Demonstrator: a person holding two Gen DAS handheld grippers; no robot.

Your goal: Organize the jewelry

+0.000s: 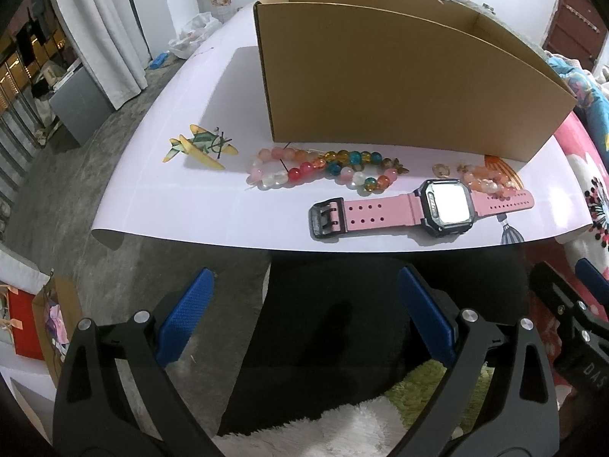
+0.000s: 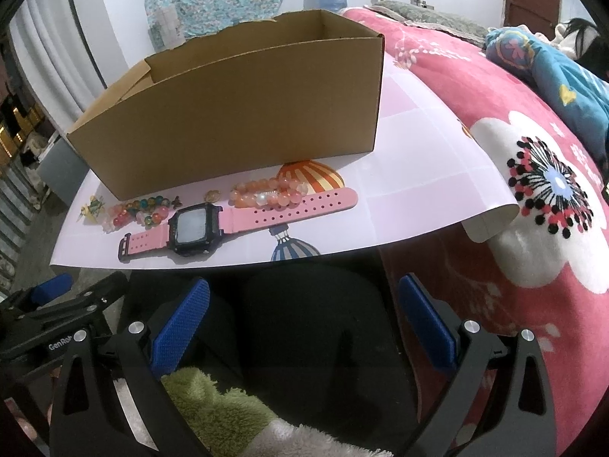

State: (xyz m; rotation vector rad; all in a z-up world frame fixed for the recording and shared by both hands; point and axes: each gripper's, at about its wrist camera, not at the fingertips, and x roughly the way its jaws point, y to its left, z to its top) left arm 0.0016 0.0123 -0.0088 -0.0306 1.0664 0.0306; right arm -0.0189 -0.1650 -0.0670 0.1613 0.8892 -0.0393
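A pink-strapped watch (image 1: 422, 211) with a black square case lies flat on the white sheet, nearest me; it also shows in the right wrist view (image 2: 236, 221). Behind it lie a multicoloured bead bracelet (image 1: 323, 169), a peach bead bracelet (image 1: 487, 182) and a small gold charm (image 1: 441, 170). A yellow-green plane-shaped clip (image 1: 201, 146) lies at the left. An open cardboard box (image 1: 399, 76) stands behind them. My left gripper (image 1: 304, 323) is open and empty, short of the sheet's front edge. My right gripper (image 2: 304, 327) is open and empty too.
The white sheet (image 1: 190, 205) overhangs a dark stool. A pink flowered blanket (image 2: 533, 228) covers a bed to the right. Grey floor (image 1: 76, 190) lies to the left. A fluffy green and white rug (image 2: 213, 411) is below the grippers.
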